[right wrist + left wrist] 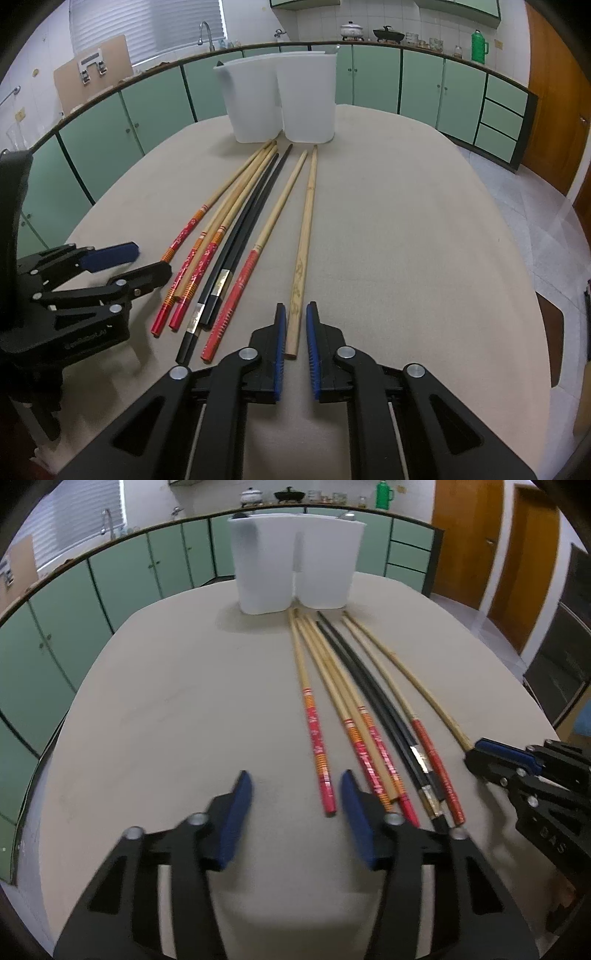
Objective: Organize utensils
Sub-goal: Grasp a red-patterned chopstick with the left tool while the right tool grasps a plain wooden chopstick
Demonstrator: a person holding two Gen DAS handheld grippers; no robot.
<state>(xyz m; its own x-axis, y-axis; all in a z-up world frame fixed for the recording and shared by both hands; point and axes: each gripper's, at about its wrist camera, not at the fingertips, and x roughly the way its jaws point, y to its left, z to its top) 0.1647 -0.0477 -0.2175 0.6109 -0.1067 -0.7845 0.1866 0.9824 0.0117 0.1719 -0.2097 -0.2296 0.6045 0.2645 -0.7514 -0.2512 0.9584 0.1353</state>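
1. Right hand-held gripper (295, 328): blue pads drawn in tight on the near end of a plain bamboo chopstick (304, 236), which runs between them; the stick lies flat on the bench (406, 229), tip toward the containers.
2. Left hand-held gripper (295, 797): jaws apart, nothing gripped. It sits at the left edge of the chopstick row; the near end of the leftmost red-handled chopstick (314, 731) lies in the gap, close to the right pad, w/o touching as far as seen.
3. Left wrist view also shows the right hand-held gripper's tips at far right, closed on the end of the rightmost pale stick.
4. Chopsticks lie in a fan on the bench, tips converging toward the containers, handles toward the cameras. L to R in the right wrist view: three bamboo w/ red-orange patterned handles (199, 266), a black pair (243, 229) w/ silver bands, one bamboo w/ plain red handle (240, 291), then the plain one in the pads.
5. Two white plastic containers (280, 99) stand upright side by side, touching, at the far end of the bench, just beyond the chopstick tips. Contents mostly hidden; a dark item and a metal one peek over the rims.
6. Background: green cabinets (369, 77), a counter w/ pots and a green thermos (479, 46), wooden doors at right.
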